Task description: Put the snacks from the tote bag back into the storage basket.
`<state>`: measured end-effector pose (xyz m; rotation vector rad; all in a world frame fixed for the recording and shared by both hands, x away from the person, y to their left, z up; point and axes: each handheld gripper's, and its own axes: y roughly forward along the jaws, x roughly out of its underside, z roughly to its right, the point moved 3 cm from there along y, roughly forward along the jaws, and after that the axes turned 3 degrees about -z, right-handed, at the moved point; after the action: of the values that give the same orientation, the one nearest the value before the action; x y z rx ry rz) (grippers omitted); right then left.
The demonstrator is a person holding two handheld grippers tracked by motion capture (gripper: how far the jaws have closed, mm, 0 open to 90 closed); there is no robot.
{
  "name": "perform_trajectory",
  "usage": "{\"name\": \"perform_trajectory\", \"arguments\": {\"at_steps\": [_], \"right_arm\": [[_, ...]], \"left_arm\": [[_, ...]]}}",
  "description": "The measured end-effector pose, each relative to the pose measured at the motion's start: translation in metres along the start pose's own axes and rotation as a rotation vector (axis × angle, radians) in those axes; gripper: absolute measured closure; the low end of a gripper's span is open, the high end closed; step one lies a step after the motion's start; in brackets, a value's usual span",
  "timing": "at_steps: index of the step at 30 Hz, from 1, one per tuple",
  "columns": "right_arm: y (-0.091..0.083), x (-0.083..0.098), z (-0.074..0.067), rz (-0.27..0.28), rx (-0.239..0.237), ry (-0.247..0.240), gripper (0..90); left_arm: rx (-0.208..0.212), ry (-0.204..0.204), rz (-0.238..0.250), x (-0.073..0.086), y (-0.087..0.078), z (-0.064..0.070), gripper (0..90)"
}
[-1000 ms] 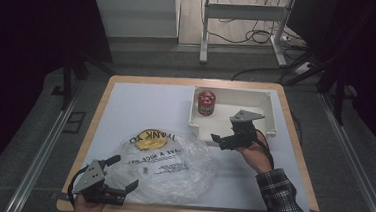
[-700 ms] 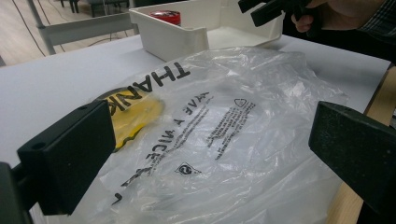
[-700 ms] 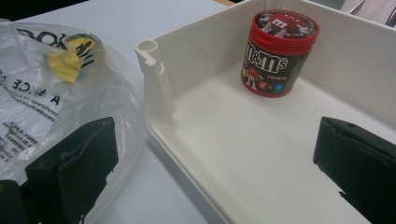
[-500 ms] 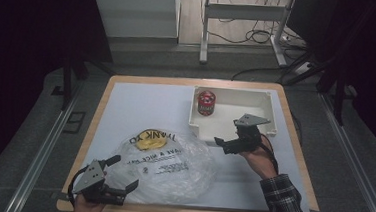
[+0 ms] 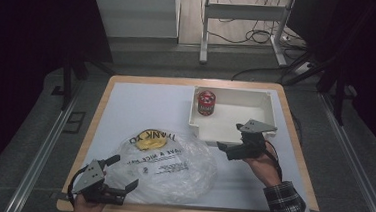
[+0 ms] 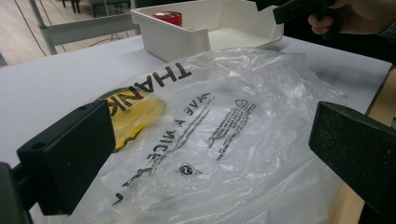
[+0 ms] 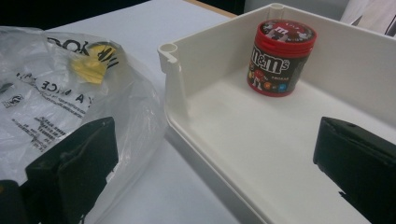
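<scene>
A clear plastic bag (image 5: 168, 164) with black "THANK YOU" lettering and a yellow patch (image 5: 149, 142) lies crumpled on the white mat near the front. My left gripper (image 5: 121, 172) is at the bag's near-left edge, open, with the jaws on either side of the bag (image 6: 224, 107) and not closed on it. A white tray (image 5: 234, 134) stands at the back right. A red M&M's can (image 5: 206, 103) stands upright in its far-left corner. My right gripper (image 5: 225, 149) hovers open at the tray's near-left corner, facing the can (image 7: 280, 56), with nothing between its jaws.
The white mat (image 5: 140, 107) covers a wood-edged table (image 5: 294, 138). The tray rim (image 7: 173, 60) stands right beside the bag (image 7: 56, 84). Bare mat stretches across the back left. Dark floor, a metal frame and cables lie beyond the table.
My right gripper has drifted slightly toward the near side, away from the tray's front wall. The left gripper and the bag have stayed put.
</scene>
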<state>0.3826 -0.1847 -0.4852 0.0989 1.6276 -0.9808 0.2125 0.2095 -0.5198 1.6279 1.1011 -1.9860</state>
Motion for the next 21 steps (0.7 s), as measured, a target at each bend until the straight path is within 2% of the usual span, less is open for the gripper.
{"name": "perform_trajectory", "arguments": {"at_steps": [21], "right_arm": [[-0.028,0.016,-0.01,0.154,-0.007,0.009,0.0]], "left_arm": [[-0.003,-0.003,0.004,0.0,0.0,0.0,0.2]]}}
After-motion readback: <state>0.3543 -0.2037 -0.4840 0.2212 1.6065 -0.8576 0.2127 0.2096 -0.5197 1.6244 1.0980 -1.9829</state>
